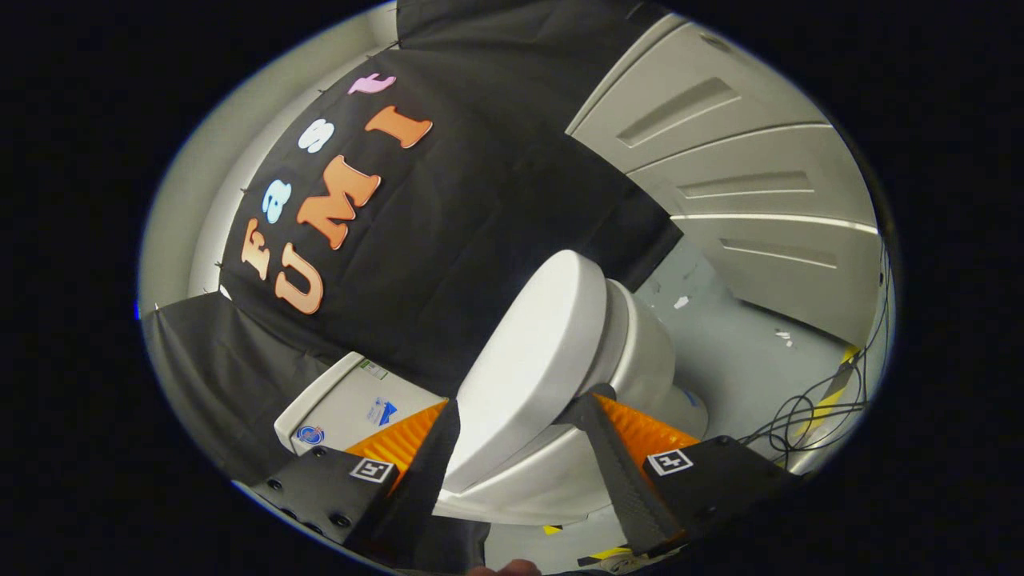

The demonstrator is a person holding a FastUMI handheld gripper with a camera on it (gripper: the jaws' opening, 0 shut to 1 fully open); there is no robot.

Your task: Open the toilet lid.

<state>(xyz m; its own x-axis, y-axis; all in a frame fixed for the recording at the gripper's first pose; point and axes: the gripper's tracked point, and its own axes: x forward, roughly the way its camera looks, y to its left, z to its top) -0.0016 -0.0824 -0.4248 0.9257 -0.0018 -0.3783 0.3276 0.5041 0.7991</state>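
Two fingers of the gripper (520, 420) stand wide apart, the raised toilet lid (532, 368) between them; whether either finger touches it cannot be told. The lid is partly lifted off the seat (528, 480), tilted toward the tank (352, 404). The bowl (644, 352) sits beyond the right finger, its base cut off behind that finger. Tank partly hidden by the left finger. Cables (808, 420) lie on the grey floor (736, 352), near the panelled wall (760, 192).
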